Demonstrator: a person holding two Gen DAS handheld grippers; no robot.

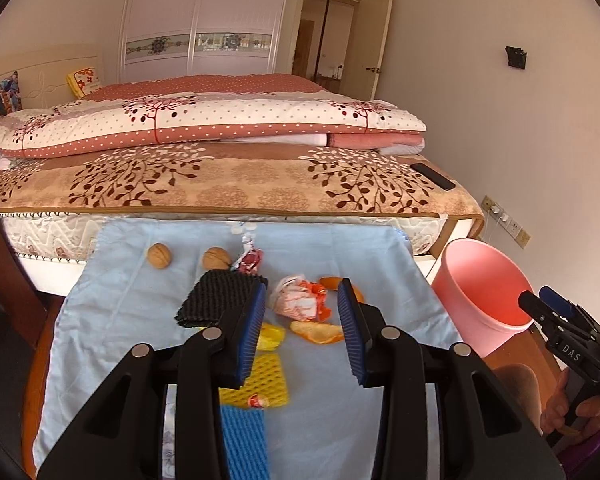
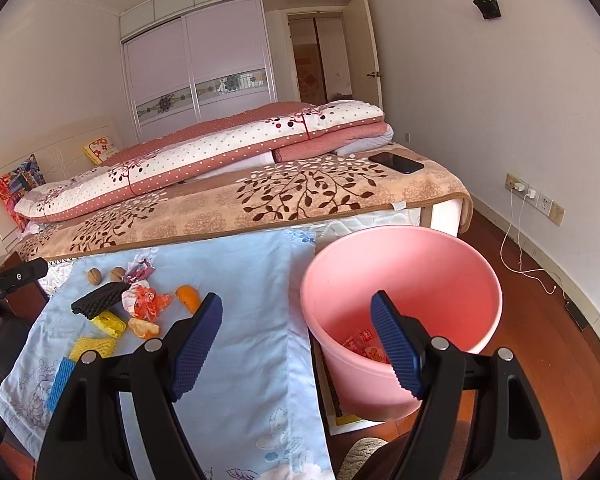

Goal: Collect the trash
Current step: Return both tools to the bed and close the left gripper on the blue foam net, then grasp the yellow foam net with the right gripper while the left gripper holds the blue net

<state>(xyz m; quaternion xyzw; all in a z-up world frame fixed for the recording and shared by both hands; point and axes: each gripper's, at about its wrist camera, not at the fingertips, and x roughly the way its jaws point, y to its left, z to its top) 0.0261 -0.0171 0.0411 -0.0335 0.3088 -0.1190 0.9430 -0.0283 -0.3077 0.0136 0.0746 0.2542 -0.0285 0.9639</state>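
My left tongs [image 1: 302, 328] are half open and empty over the crumpled wrapper [image 1: 298, 300]. My right tongs [image 2: 296, 344] hang wide and empty by the pink bin [image 2: 400, 264]. I should drop straight down and pinch its middle.

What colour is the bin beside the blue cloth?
Pink. The bin shows best in the right wrist view, where its whole rim and inside are visible.

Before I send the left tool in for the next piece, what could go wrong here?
1. The crumpled wrapper lies close against the orange peel and the black foam net, so the left tool may catch more than one thing.
2. The walnuts could roll if the blue cloth gets dragged.
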